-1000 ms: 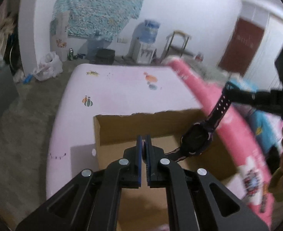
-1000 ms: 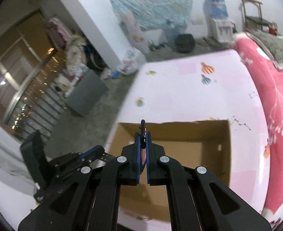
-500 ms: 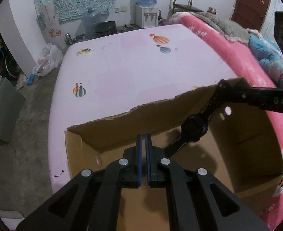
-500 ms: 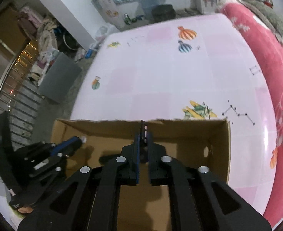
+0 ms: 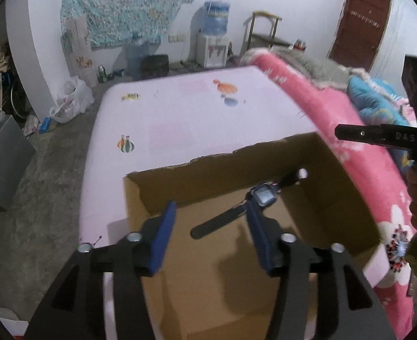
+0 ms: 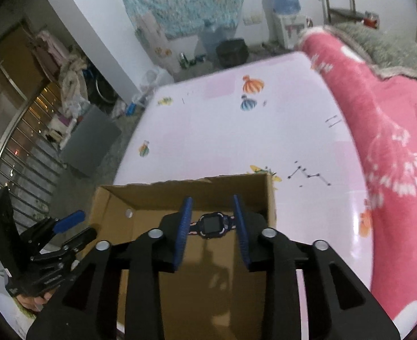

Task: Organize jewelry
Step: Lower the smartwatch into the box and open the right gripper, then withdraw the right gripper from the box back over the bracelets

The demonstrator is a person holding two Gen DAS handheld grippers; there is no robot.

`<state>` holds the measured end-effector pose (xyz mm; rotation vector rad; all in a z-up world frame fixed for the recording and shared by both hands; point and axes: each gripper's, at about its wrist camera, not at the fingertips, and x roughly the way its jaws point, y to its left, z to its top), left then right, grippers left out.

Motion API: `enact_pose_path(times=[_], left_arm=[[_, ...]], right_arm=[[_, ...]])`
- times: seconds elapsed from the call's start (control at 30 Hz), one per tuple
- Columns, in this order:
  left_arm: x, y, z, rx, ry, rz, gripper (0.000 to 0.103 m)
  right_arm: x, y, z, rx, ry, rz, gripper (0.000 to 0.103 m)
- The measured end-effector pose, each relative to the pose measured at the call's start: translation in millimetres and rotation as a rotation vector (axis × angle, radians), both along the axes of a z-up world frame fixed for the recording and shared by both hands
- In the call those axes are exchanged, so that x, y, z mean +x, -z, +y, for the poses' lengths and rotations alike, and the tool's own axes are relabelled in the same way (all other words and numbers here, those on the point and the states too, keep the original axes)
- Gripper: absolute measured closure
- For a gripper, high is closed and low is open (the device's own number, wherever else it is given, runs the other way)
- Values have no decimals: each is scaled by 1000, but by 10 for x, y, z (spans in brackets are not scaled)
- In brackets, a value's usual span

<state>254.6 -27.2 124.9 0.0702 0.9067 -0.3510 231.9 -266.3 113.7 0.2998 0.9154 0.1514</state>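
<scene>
Landmark: open-topped cardboard box (image 5: 336, 198) standing on the pale pink bed sheet (image 5: 180, 113) printed with small balloons; everything below is placed against it. Left gripper (image 5: 208, 235) hangs over the box's near side, pointing down into it; jaws opening, blue pads well apart, nothing pressed between them. Right gripper (image 6: 212, 228) likewise over the box interior, seen from the opposite side; jaws opening, pads clear of the strap on both sides, so no grip there either. The children's smartwatch (image 6: 210, 224) (dark case, square screen, pink-and-navy strap) is inside the box, close to the far wall; in the right wrist view it sits between the right gripper's pads with its face up; in the left wrist view (image 5: 261, 197) one strap end runs toward the box centre, the other up toward the far corner by the small round hole. Whether it rests fully on the floor or is in the middle of dropping cannot be told; its outline is slightly blurred. Reading: the box serves as the collecting bin, and both claws stand open above it because the watch is being released there, not carried onward. Pink floral quilt (image 6: 392, 141) lies just beside the box on the right-hand side; not involved. A hand (image 6: 35, 301) holding the left gripper shows at the lower left of the right wrist view.
</scene>
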Motion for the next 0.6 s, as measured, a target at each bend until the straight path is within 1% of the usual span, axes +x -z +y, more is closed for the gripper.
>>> enact_pose_path(times=[0.03,0.07,0.13,0.17,0.2,0.23,0.27,0.3,0.33,0.37,0.4,0.43,0.47,0.5,0.53,0.6], left_arm=[[-92,-44,38,-12,2,-11,40],[-190,-99,91,-24,3,-24,34],[-451,-213,231,-42,-2,-61,27],[-584,-253,303,-51,-2,-77,24],[-703,-284,368,-62,-1,-90,22],[-807,-297,427,-72,0,-100,19],[-933,-300,501,-83,-5,-111,16],[-1016,-288,556,-91,-13,-117,14],[-1121,-247,628,-102,-26,-120,10],[-1186,-201,671,-107,-35,-119,7],[-1291,-85,728,-109,-49,-110,7],[-1343,1,756,-105,-59,-100,6],[-1391,113,779,-97,-70,-83,6],[-1435,287,793,-77,-85,-52,6],[-1464,450,805,-64,-101,-22,6],[-1506,743,819,-43,-134,35,6]], right_arm=[[-80,-57,-9,-3,-1,-14,64],[-198,-126,-19,-7,-2,-38,61],[-487,-251,-48,-14,4,-85,50],[-638,-296,-60,-18,6,-106,47],[-804,-334,-79,-26,14,-124,41],[-939,-348,-84,-33,24,-138,36],[-1127,-345,-81,-46,32,-157,33],[-1284,-324,-73,-59,39,-169,27],[-1412,-287,-56,-71,44,-173,22],[-1552,-215,-28,-86,45,-176,20],[-1638,-142,-1,-98,45,-172,17],[-1753,-2,55,-129,49,-155,14],[-1837,144,118,-164,56,-133,14],[-1890,255,165,-192,61,-116,13],[-1942,434,240,-232,69,-87,13],[-1995,790,372,-274,82,-26,13]])
